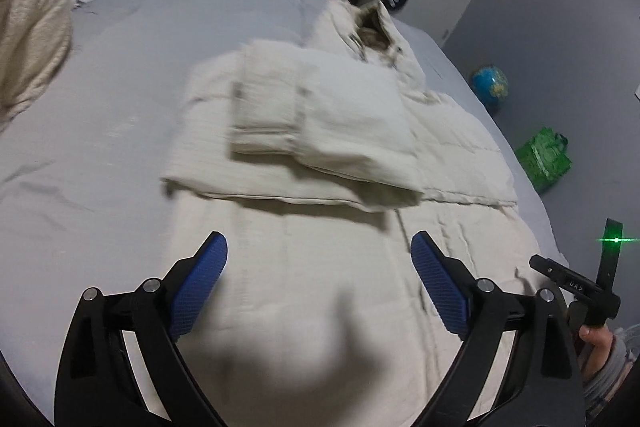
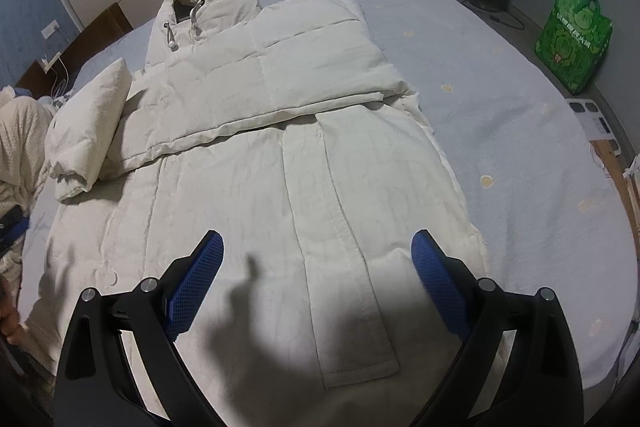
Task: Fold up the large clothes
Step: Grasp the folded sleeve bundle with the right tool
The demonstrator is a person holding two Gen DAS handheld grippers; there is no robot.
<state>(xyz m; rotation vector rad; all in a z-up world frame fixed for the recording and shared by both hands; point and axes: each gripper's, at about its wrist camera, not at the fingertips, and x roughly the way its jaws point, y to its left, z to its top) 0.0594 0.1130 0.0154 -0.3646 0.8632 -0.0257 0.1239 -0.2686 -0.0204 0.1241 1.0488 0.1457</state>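
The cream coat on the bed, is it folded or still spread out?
Partly folded: the coat's sleeves lie across its chest, lower half spread flat.

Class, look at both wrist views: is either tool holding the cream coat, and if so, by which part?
Nothing is held. The left tool and right tool stand open above the coat.

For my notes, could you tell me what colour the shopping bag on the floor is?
Green bag, patterned; clearest in the right wrist view.

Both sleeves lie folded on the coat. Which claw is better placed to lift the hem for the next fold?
Probably the right claw: it hangs open just above the hem of the coat. The left claw, also open, looks toward the sleeves.
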